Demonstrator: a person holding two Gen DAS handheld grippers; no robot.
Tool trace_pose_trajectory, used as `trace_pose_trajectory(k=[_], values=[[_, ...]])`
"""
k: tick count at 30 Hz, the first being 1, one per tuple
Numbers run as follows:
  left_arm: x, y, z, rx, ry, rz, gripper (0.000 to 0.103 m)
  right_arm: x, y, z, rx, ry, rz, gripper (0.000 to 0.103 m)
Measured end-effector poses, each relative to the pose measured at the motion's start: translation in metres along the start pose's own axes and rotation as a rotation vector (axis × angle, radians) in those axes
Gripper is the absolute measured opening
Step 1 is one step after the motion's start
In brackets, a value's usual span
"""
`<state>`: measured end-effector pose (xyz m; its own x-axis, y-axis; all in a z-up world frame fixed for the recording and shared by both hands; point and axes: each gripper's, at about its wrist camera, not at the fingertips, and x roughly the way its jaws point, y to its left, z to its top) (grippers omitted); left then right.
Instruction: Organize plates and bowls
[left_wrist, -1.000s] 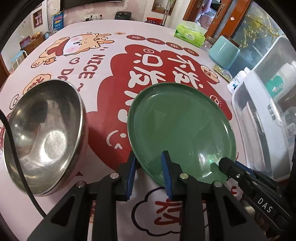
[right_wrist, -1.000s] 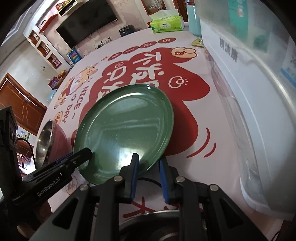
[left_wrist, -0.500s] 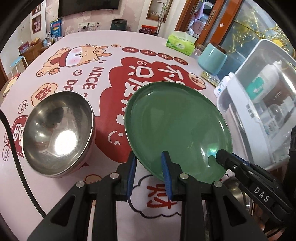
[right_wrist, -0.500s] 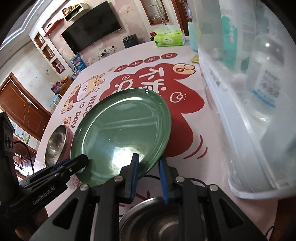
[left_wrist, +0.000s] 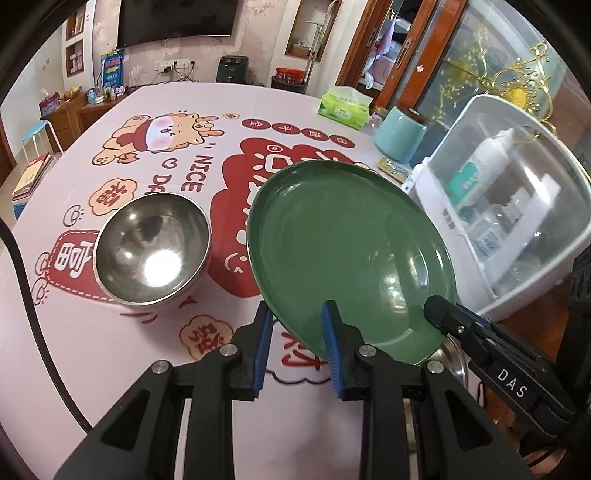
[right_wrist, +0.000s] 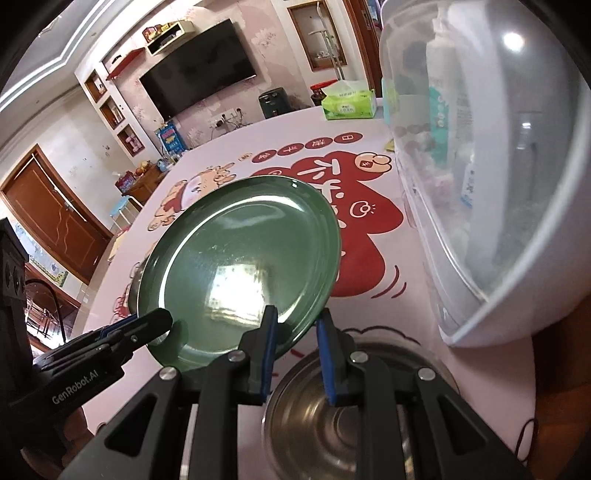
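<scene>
Above the table (left_wrist: 122, 110): a green plate (left_wrist: 347, 254) is held in the air, tilted, by 2 grippers at once.
Left gripper (left_wrist: 297, 345): jaws narrow, closed on the plate's near rim, one blue pad under it and one over it.
Right gripper (right_wrist: 295, 350): jaws narrow, likewise pinching the near rim, further along the edge from the left gripper.
Plate position: clear of the table, between the steel bowl (left_wrist: 151, 251) on one side and the white storage box (left_wrist: 509, 206) on the other.
Second steel bowl (right_wrist: 340, 417): stands on the table just below the plate's near edge, directly under the right gripper.
Done so far: judged from the pictures, only the pick-up of 1 plate; no stack of dishes is visible.
Left to do: the plate has to be set down in its place, and both bowls appear unsorted, standing apart from each other.
Change from the earlier frame: the plate lay low over the table beside the steel bowl 1 second ago; it now hangs higher, with more of the room, the box and the table showing around it.
Grip over that time: unchanged, both pairs of jaws at the same narrow setting on the rim.
</scene>
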<state>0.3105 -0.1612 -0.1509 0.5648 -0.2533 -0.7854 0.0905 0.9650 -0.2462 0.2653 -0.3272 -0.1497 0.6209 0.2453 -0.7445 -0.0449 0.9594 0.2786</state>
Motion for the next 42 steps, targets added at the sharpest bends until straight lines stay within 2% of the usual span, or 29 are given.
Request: trace_pose_trajectory(k=[19,30,42], values=[[-0.089,-0.011,-0.057,0.041,-0.037,-0.019,0.026,-0.073,0.021,-0.049,-0.026,-0.058,0.02,0.021],[-0.121,-0.011,-0.092,0.063,-0.03,-0.044,0.026,-0.101,0.03,-0.081,-0.048,-0.065,0.008,0.021],[-0.152,0.004,-0.138,0.095,-0.002,-0.086,0.026,-0.134,0.048,-0.132,-0.064,-0.062,-0.024,0.021]])
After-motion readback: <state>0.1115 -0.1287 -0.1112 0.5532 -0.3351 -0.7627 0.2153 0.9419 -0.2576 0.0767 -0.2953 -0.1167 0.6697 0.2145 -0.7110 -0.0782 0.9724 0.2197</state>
